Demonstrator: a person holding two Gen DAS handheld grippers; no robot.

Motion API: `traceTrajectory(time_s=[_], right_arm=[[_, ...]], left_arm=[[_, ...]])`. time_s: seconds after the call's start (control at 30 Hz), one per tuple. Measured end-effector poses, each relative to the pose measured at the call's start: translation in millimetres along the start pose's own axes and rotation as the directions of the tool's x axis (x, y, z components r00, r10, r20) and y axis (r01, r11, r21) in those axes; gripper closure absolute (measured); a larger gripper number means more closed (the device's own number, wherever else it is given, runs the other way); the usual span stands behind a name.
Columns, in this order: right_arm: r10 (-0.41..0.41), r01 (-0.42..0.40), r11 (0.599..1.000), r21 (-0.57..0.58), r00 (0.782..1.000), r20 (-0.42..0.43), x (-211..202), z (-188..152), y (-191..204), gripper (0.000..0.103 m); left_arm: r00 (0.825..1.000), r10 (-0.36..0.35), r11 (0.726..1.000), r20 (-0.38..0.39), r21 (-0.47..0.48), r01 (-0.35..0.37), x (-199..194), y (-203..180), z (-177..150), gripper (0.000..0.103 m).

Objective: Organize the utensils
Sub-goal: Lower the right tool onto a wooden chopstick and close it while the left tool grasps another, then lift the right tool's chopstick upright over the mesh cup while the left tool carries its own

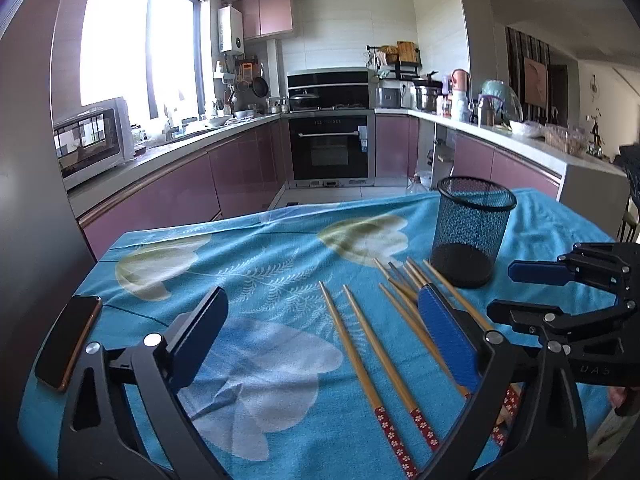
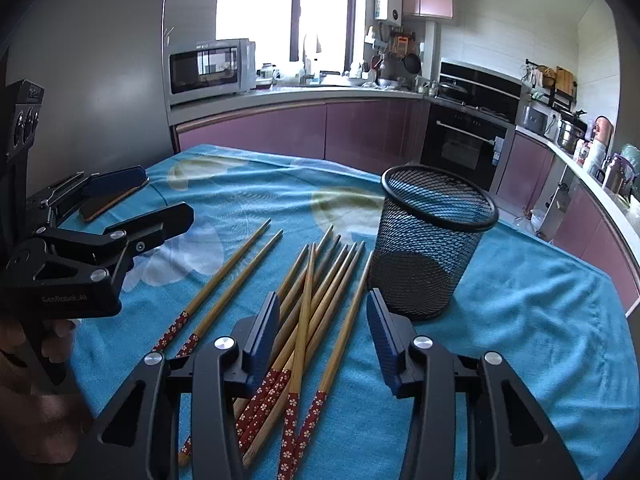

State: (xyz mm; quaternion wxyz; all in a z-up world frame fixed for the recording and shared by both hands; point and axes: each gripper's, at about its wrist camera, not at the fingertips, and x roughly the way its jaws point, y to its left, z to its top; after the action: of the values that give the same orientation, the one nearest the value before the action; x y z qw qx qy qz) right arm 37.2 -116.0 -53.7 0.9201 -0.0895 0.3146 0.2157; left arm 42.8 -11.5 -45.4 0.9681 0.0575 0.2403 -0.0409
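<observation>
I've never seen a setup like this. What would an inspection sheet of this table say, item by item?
Surface: blue floral tablecloth, wrinkled.
Job's things: empty black mesh cup, upright; loose pile of chopsticks beside it; two separate chopsticks lying apart from the pile.
Clutter: a phone near the table's edge.
Grippers: left gripper wide open over the two chopsticks; right gripper partly closed around the pile, pads not visibly pressing.
Cables: nothing seen.
Surroundings: kitchen with pink cabinets, oven, microwave, bright window.
</observation>
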Motion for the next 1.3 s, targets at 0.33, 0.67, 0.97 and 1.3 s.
traceTrajectory(time_s=[0.33,0.67,0.97,1.3], right_arm=[[0.064,-0.066,0.998,-0.004,0.981,-0.185,44,1,7,0.082],[0.096,-0.084,0.995,0.063,0.968,-0.234,53,6,-9,0.091],[0.124,-0.101,0.989,0.112,0.969,-0.216,50,6,-17,0.097],[0.155,-0.139,0.982,0.129,0.98,-0.127,23,9,-24,0.097]], left_arm=[[0.97,-0.075,0.997,-0.232,0.006,0.078,50,-2,-23,0.044],[0.913,-0.166,0.985,-0.372,-0.027,0.169,91,-8,-29,0.065],[0.9,-0.187,0.982,-0.394,-0.072,0.173,98,-5,-23,0.089],[0.899,-0.192,0.981,-0.393,-0.108,0.163,96,1,-19,0.095]])
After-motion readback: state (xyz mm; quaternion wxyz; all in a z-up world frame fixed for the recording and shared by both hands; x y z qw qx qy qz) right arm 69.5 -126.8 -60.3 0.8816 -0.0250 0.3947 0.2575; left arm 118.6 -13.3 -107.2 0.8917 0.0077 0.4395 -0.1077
